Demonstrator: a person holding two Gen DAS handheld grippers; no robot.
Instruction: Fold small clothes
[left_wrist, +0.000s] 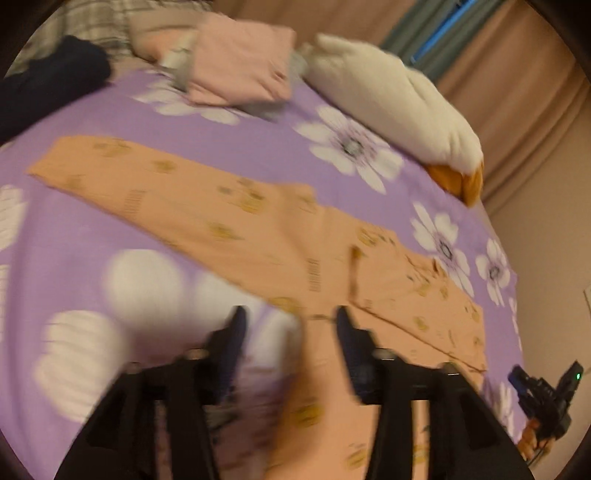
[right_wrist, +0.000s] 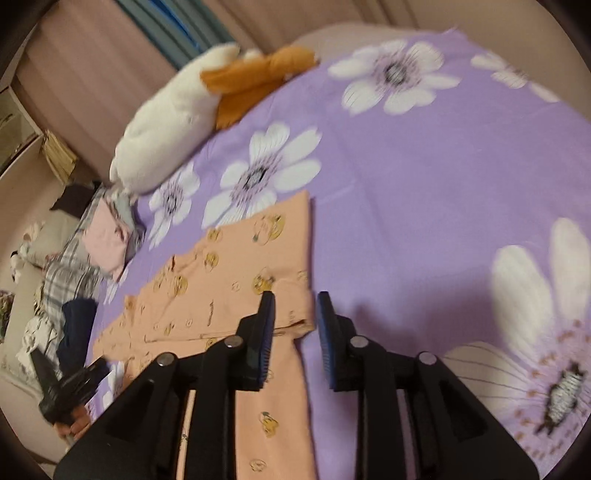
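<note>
A peach-orange garment with a small yellow print (left_wrist: 258, 221) lies spread flat on the purple flowered bedsheet (left_wrist: 92, 122). It also shows in the right wrist view (right_wrist: 229, 280). My left gripper (left_wrist: 290, 317) is open and empty, just above the garment's near edge. My right gripper (right_wrist: 295, 306) is open and empty, over the garment's right edge, with one finger over the cloth and the other over the sheet. The right gripper also shows in the left wrist view (left_wrist: 543, 395), and the left gripper in the right wrist view (right_wrist: 66, 376).
A folded pink garment (left_wrist: 240, 62) lies on grey clothes at the back. A white and orange plush toy (left_wrist: 399, 107) lies along the bed's far edge. A dark navy garment (left_wrist: 48, 81) sits at the back left. Curtains (left_wrist: 517, 74) hang behind the bed.
</note>
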